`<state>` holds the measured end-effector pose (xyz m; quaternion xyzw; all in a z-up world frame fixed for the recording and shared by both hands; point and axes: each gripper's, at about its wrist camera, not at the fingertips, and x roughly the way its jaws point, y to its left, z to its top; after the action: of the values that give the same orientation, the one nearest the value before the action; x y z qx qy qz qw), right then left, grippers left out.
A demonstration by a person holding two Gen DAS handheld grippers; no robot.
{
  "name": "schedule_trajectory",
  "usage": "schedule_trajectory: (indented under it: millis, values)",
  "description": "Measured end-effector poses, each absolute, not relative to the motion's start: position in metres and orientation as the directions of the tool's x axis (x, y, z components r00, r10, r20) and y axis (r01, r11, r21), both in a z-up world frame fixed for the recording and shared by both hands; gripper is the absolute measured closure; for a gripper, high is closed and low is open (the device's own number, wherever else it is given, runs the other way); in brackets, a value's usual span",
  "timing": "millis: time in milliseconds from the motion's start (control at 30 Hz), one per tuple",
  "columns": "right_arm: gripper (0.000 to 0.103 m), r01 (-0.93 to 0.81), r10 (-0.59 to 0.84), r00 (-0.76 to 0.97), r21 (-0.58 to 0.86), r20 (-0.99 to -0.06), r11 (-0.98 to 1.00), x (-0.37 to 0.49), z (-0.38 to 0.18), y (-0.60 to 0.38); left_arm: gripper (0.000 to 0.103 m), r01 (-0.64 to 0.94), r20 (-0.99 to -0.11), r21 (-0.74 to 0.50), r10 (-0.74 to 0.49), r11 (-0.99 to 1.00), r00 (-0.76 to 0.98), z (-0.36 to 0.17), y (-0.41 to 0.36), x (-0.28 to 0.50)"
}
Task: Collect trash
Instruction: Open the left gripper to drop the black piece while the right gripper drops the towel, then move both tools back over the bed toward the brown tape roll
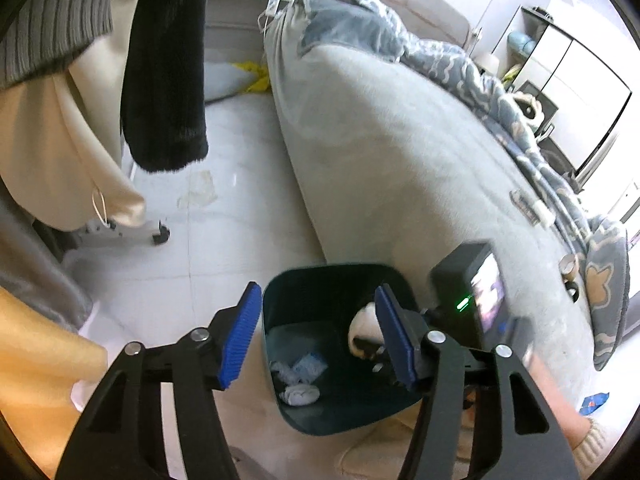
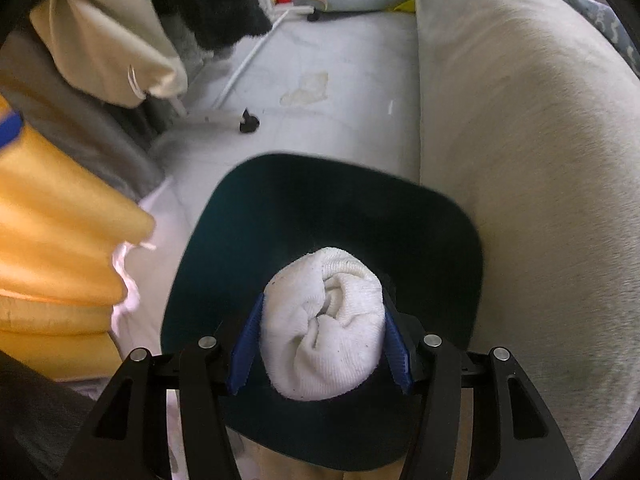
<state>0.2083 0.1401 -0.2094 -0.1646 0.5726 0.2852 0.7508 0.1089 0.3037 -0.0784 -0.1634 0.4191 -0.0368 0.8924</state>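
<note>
A dark teal bin (image 1: pixel 304 312) stands on the pale floor against the bed, with crumpled tissues (image 1: pixel 300 376) on its bottom. My left gripper (image 1: pixel 316 336) hovers over the bin's near side, open, with nothing between its blue pads. In the right wrist view my right gripper (image 2: pixel 324 300) points steeply down into the bin (image 2: pixel 320 208), shut on a rolled white cloth (image 2: pixel 324 328). From the left wrist view that white roll (image 1: pixel 362 320) shows inside the bin's mouth, partly hidden behind my left gripper's right finger.
A bed with a grey cover (image 1: pixel 400 140) and a blue patterned quilt (image 1: pixel 500 100) runs along the right. Clothes (image 1: pixel 164 80) hang at the left above a rack caster (image 1: pixel 160 236). A cup (image 1: pixel 570 266) lies on the bed; a blue wrapper (image 1: pixel 596 402) lies near its edge.
</note>
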Motion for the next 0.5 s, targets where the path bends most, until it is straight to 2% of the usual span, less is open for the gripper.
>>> schedule_trajectory:
  millis: [100,267,500]
  values:
    - [0.045,-0.645,0.201,0.152,0.057,-0.968,0.762,0.203,-0.218,0.143,0.049,-0.050,-0.694,-0.332,-0.208,0.942,0.689,-0.063,0.302,0.107]
    - [0.026,-0.667,0.175,0.175,0.014,-0.969,0.745,0.197,-0.215,0.143,0.049,-0.013,-0.647,-0.315,-0.205,0.949,0.735,-0.044,0.292,0.104]
    - [0.024,-0.651,0.229,0.220,0.032,-0.948,0.758,0.195,-0.191,0.127,0.049,0.006,-0.592,-0.305,-0.195,0.952,0.782,-0.020,0.280,0.106]
